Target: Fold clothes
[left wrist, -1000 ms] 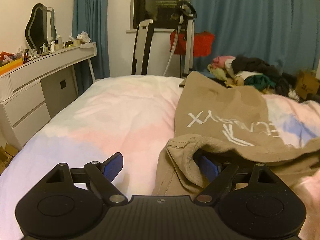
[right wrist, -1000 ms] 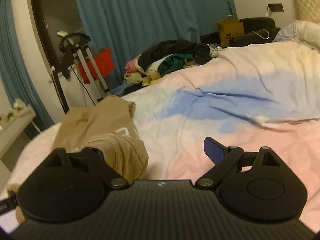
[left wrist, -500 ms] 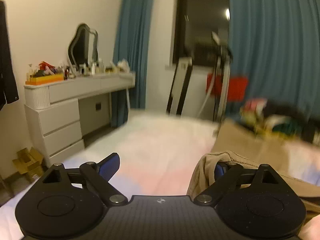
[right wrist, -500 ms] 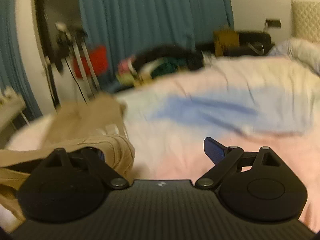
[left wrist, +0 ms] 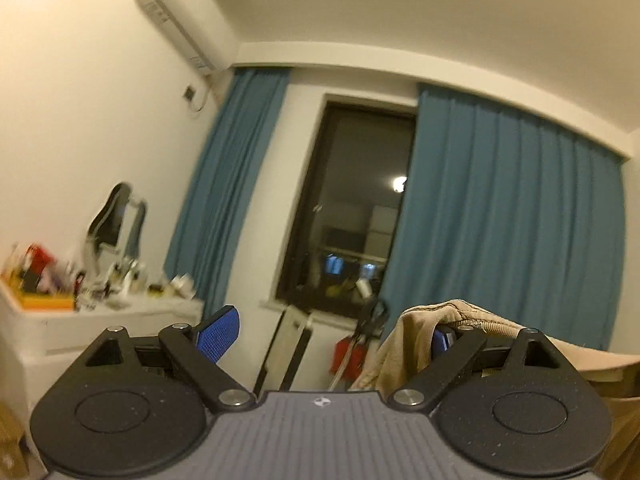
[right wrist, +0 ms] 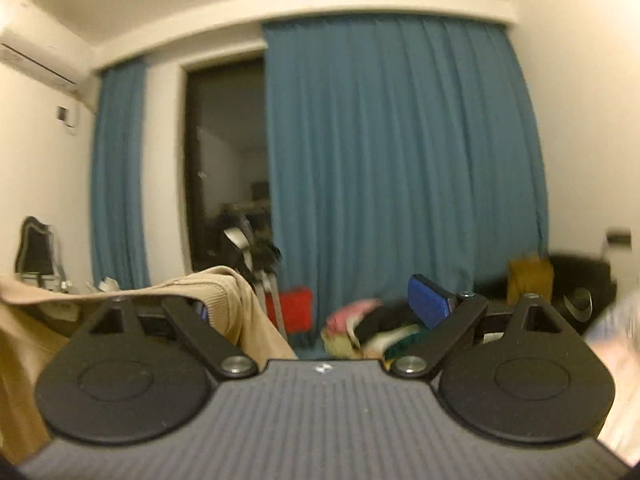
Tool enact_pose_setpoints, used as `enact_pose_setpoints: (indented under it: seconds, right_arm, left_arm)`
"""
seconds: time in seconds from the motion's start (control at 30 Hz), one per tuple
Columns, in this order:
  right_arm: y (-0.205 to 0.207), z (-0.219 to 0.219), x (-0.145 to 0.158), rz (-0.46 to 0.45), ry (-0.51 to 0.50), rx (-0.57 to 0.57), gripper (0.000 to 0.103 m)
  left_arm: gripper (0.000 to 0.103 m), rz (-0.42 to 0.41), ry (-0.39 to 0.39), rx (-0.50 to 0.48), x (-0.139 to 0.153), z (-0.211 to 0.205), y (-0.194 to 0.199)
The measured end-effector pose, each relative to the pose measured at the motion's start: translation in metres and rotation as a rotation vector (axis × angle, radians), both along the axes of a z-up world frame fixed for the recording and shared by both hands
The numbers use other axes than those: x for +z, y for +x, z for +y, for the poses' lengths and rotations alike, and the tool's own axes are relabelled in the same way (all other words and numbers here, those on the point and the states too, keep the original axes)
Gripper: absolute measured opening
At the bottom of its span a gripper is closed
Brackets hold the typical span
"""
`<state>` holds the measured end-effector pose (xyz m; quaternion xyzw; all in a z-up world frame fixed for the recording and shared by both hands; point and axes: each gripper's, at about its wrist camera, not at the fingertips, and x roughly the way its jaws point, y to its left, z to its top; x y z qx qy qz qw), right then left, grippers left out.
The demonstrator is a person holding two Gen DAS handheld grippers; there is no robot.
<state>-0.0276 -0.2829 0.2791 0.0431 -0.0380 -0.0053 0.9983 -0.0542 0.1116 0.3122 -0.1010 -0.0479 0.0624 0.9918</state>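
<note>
A tan shirt (left wrist: 416, 332) hangs over the right finger of my left gripper (left wrist: 328, 330). The jaws stand wide apart; the left blue pad (left wrist: 218, 332) is bare. The cloth is draped on the finger, not pinched. The same tan shirt (right wrist: 224, 300) hangs over the left finger of my right gripper (right wrist: 316, 306), whose jaws also stand wide apart, the right blue pad (right wrist: 426, 306) bare. Both grippers are raised high and point at the window wall. The shirt stretches between them, mostly hidden below.
Blue curtains (left wrist: 500, 220) flank a dark window (left wrist: 352, 216). A white dresser (left wrist: 100, 320) with clutter and a mirror stands at left. A pile of clothes (right wrist: 360, 328) lies ahead in the right wrist view. A red bag (right wrist: 294, 308) on a metal stand sits by the curtain.
Both grippers have lifted up from the bed, carrying the tan shirt's edge with them. The views have swung from the bedspread up to the window, curtains and ceiling.
</note>
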Motion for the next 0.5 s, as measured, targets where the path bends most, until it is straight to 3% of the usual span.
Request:
enact_pose_setpoints:
  seconds: [0.13,0.27,0.37,0.5]
  right_arm:
    - [-0.036,0.004,0.073,-0.099,-0.084,0.014,0.092]
    - [-0.054,0.001,0.123,-0.127,-0.087,0.040,0.092]
    - [-0.049,-0.001,0.132,-0.111,-0.077,0.036,0.092]
    - [-0.028,-0.006,0.111,-0.029,-0.063,0.032,0.092]
  left_arm:
    - [0.096,-0.074,0.004,-0.037,0.074,0.010,-0.018]
    - [0.096,-0.054,-0.044,-0.104,0.122,0.021,-0.022]
    - [0.096,-0.007,-0.064,-0.138,0.135,0.023,-0.011]
    - [0.096,0.109,-0.087,-0.174,0.118,0.025,0.026]
